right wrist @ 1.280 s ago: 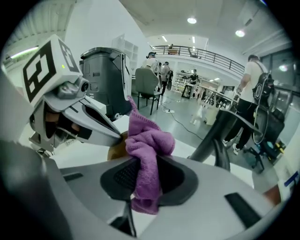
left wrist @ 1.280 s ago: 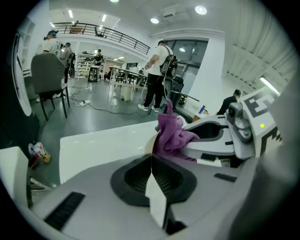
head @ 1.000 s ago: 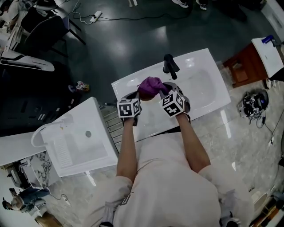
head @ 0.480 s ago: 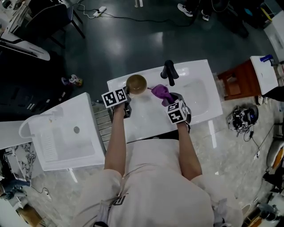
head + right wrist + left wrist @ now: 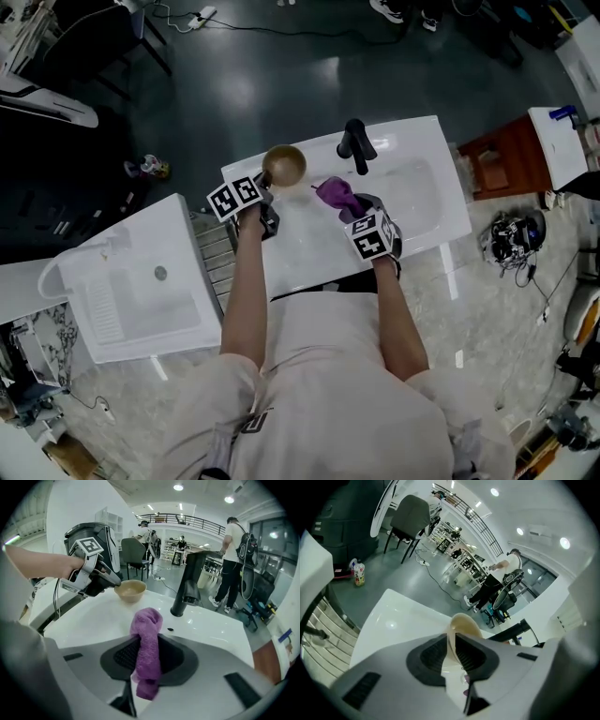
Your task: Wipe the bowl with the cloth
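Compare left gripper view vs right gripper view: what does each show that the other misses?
Only the left gripper view: the left gripper jaws close up, shut on the rim of the bowl, and a small bottle on the floor.
Only the right gripper view: the purple cloth pinched in the right gripper jaws, the black faucet in full, and the left gripper seen from outside, holding the bowl.
Both: the bowl and the white sink top.
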Demonstrator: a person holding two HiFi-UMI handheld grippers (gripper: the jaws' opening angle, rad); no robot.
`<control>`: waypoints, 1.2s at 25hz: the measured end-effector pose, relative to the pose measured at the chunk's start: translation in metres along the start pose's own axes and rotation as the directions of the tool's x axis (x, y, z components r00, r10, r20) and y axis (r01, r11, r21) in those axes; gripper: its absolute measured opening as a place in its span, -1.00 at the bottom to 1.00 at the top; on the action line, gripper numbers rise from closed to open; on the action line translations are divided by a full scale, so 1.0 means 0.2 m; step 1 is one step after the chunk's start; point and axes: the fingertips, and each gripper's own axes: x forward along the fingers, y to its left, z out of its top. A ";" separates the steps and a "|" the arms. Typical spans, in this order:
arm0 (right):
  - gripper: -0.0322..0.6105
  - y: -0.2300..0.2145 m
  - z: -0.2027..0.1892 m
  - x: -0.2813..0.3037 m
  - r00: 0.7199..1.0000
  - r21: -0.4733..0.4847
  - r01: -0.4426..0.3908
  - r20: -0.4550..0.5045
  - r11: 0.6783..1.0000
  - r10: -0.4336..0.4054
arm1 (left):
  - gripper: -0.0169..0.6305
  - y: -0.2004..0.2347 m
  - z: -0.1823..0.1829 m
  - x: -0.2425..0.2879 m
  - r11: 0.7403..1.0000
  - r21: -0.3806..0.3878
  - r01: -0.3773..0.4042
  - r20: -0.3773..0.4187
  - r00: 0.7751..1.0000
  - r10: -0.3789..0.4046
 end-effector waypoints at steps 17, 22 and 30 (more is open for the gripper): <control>-0.62 -0.02 0.07 -0.04 0.990 -0.008 -0.119 0.070 0.993 0.120 | -0.70 -0.03 0.04 -0.26 0.967 0.163 -0.197 0.165 0.971 0.171; -0.62 0.01 0.07 -0.08 0.972 -0.061 -0.222 0.071 0.973 0.226 | -0.64 -0.16 -0.02 -0.37 0.944 0.231 -0.237 0.247 0.952 0.179; -0.62 -0.01 0.10 -0.13 0.936 -0.096 -0.312 0.142 0.945 0.324 | -0.64 -0.37 -0.22 -0.42 0.920 0.271 -0.283 0.322 0.927 0.190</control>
